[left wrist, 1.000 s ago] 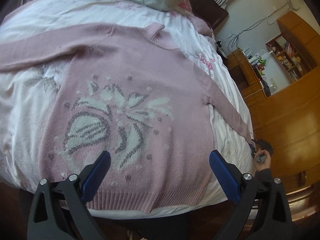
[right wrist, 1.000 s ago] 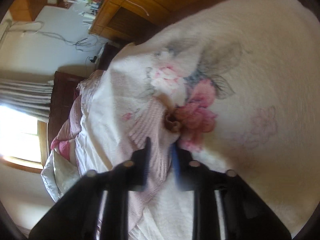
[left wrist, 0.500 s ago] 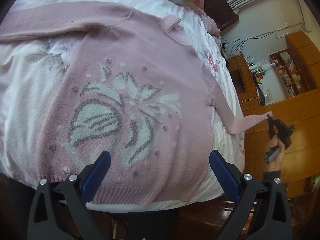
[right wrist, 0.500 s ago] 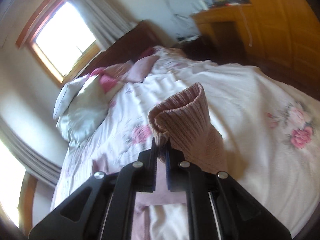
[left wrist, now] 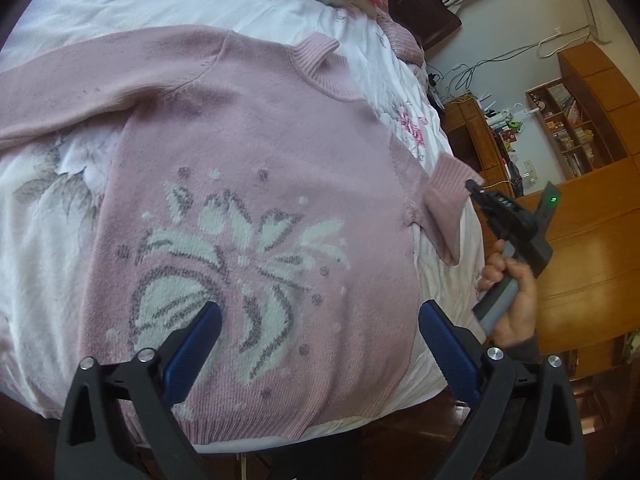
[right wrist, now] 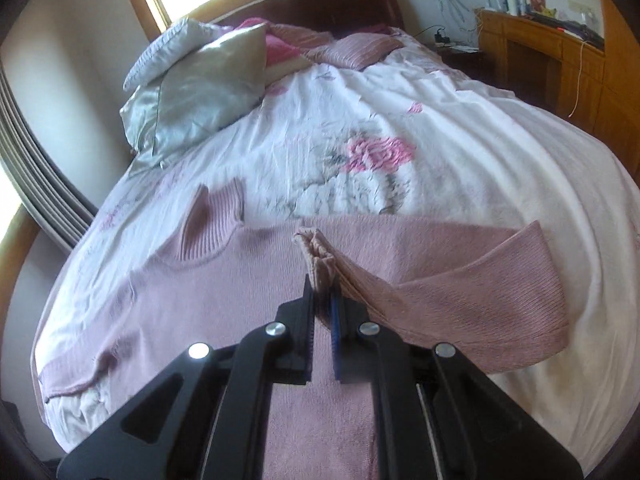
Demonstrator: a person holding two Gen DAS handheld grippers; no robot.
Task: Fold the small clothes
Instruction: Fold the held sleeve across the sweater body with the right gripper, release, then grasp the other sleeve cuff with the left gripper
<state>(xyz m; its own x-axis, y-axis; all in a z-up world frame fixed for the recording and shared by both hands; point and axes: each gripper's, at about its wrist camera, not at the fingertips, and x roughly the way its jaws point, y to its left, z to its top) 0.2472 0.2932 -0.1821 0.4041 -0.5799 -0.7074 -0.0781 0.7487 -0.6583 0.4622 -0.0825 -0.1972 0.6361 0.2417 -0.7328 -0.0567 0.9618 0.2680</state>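
Note:
A pink knitted sweater (left wrist: 248, 128) with a white and grey flower pattern lies flat, front up, on the bed. My left gripper (left wrist: 320, 344) hovers open above its lower front, holding nothing. My right gripper (right wrist: 322, 292) is shut on the ribbed sleeve cuff (right wrist: 316, 248). That sleeve (right wrist: 492, 280) is lifted and doubled back toward the sweater's body. In the left wrist view the right gripper (left wrist: 476, 190) pinches the cuff (left wrist: 450, 176) by the bed's right edge, held by a hand (left wrist: 516, 300). The other sleeve (left wrist: 80, 84) stretches out to the left.
The bed has a white floral duvet (right wrist: 400, 120). Pillows (right wrist: 200, 80) and a striped pink cloth (right wrist: 356, 46) lie near the dark headboard (right wrist: 332, 4). A wooden desk (right wrist: 540, 52) and shelves (left wrist: 576, 120) stand to the right of the bed. The bed's near edge (left wrist: 280, 440) lies just below my left gripper.
The right gripper has lifted the sleeve cuff off the bed's side and carried it up and inward over the sweater. The left gripper stayed open and shifted slightly over the sweater.

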